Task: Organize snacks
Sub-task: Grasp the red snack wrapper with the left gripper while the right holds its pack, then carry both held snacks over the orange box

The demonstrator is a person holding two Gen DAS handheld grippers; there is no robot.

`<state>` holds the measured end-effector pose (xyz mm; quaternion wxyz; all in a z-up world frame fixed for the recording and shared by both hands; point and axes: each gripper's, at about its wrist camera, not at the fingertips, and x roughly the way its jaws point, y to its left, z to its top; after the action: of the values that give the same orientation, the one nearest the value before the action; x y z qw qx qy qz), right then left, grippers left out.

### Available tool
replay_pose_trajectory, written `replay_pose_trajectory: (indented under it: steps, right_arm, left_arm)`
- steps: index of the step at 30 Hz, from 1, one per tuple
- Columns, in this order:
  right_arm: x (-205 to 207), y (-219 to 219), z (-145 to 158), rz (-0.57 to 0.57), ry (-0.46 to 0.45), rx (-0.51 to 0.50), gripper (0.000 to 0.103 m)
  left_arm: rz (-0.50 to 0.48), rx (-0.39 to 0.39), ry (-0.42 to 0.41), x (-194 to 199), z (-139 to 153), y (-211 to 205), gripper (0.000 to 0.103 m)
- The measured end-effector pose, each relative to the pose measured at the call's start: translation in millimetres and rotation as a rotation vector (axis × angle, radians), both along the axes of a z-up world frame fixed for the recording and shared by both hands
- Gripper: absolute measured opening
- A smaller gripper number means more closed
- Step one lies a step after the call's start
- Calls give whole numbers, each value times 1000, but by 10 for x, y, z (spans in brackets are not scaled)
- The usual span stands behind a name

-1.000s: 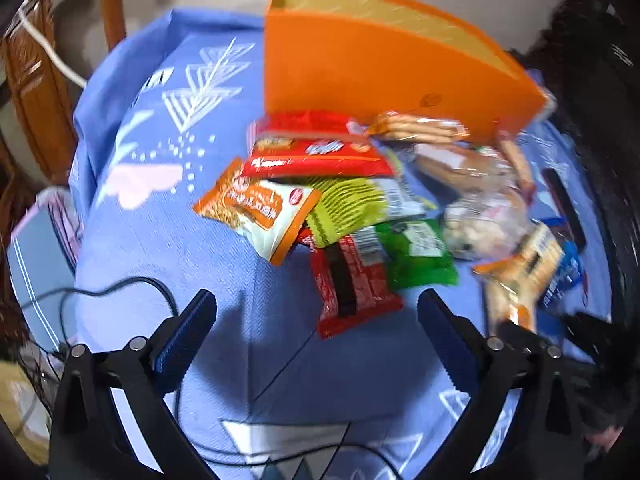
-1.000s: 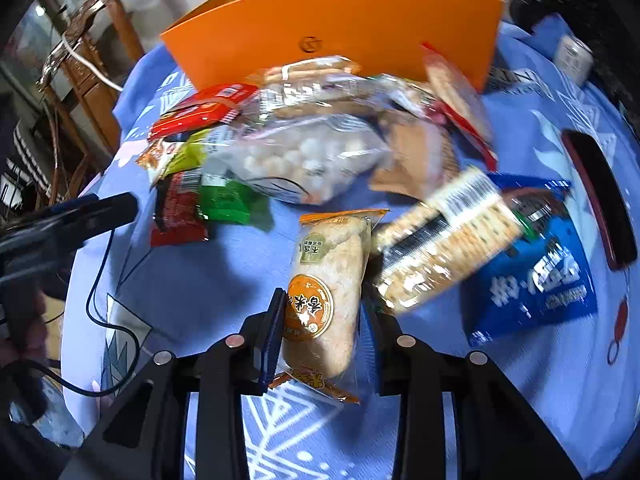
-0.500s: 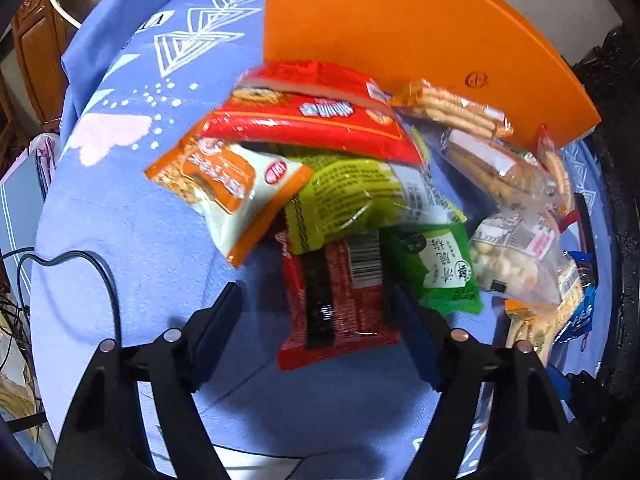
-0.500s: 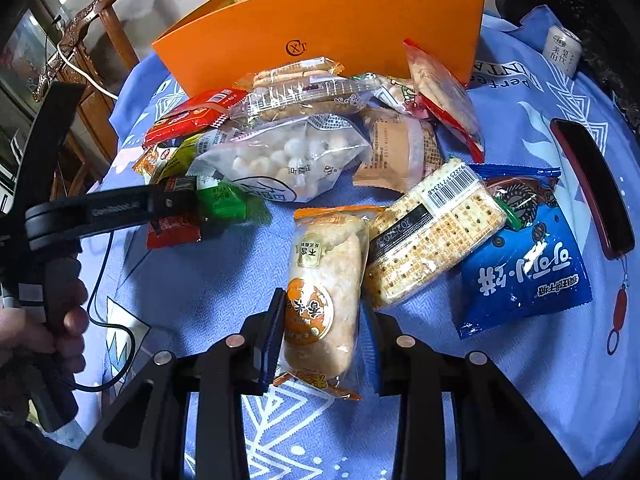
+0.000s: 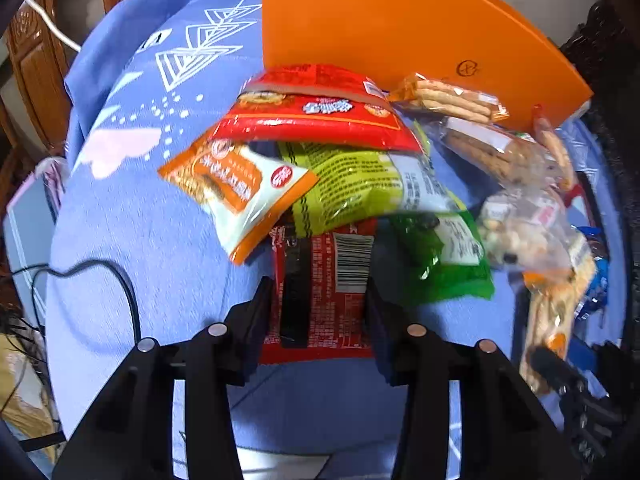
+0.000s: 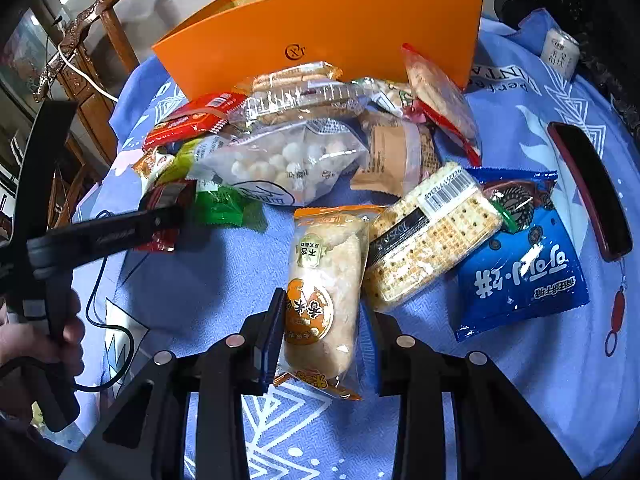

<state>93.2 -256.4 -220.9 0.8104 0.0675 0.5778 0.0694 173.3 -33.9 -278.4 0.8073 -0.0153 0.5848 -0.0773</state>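
On the bench, our left claw (image 5: 318, 308) has just been closing around the light, crinkly red packet (image 5: 320, 300), pads touching its edges; our right claw (image 6: 320, 332) grips the soft rice-cracker pack (image 6: 324, 288) midway.

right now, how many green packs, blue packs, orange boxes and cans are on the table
green packs: 2 (lime pack, dark green pack)
blue packs: 1
orange boxes: 1
cans: 1
total: 5

one orange box (image 6: 320, 36), one can (image 6: 562, 50), one phone (image 6: 592, 188)
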Motion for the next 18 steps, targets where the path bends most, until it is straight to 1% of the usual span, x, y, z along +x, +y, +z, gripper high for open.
replay_pose_trajectory:
  steps: [2, 6, 11, 13, 15, 18]
  right_arm:
    - [-8, -8, 16, 0, -7, 2, 35]
    - [-16, -2, 37, 5, -15, 6, 35]
    - [-45, 22, 121, 16, -40, 9, 35]
    - [-73, 14, 215, 21, -71, 16, 35]
    - [-94, -2, 328, 21, -104, 29, 35]
    - [-89, -37, 523, 13, -156, 44, 35]
  left_arm:
    - [-17, -31, 3, -87, 8, 45, 43]
    - [-29, -61, 1, -275, 35, 152, 43]
    - [-44, -77, -34, -392, 203, 249, 43]
    - [-40, -93, -55, -434, 310, 280, 43]
    - [-45, -102, -97, -434, 473, 282, 43]
    - [-70, -104, -184, -389, 806, 270, 43]
